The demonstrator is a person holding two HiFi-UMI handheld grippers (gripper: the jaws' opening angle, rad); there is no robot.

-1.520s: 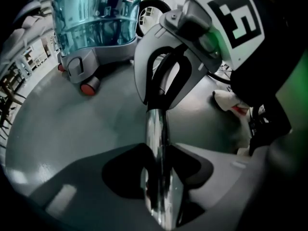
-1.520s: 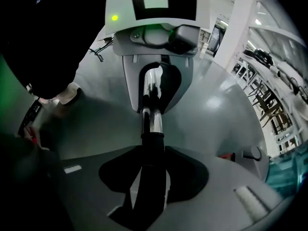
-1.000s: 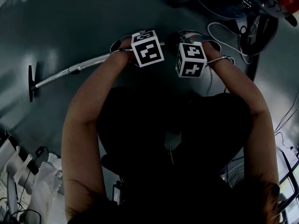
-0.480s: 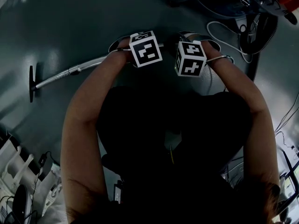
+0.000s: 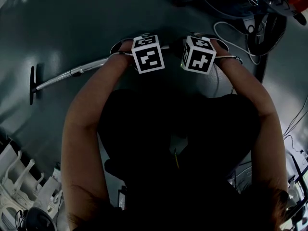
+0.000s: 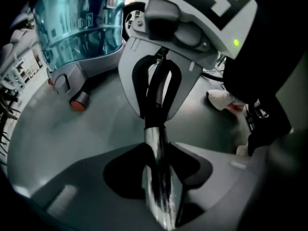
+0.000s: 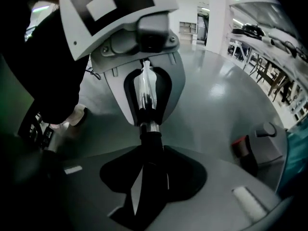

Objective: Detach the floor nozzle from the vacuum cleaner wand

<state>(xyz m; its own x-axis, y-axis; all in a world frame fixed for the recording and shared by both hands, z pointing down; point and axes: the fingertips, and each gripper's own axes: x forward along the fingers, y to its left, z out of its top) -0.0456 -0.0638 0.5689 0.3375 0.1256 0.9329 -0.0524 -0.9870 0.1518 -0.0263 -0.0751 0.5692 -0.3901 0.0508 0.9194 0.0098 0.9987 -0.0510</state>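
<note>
Both jaws are clamped: your left gripper (image 6: 160, 167) on the shiny chrome wand (image 5: 72, 73), your right gripper (image 7: 149, 170) on its black cuff (image 7: 150, 143), upper centre. Black floor nozzle (image 5: 32, 84), far left, seems attached; regrip nearer it.

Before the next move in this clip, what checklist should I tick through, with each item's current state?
1. Left gripper shut on the chrome wand: ok.
2. Right gripper shut on the black handle tube: ok.
3. Floor nozzle detached from the wand: not ok, it sits on the far end.
4. A gripper placed at the nozzle joint: not ok, both hold the opposite end.
5. Nozzle release catch located: cannot tell, too small.
</note>
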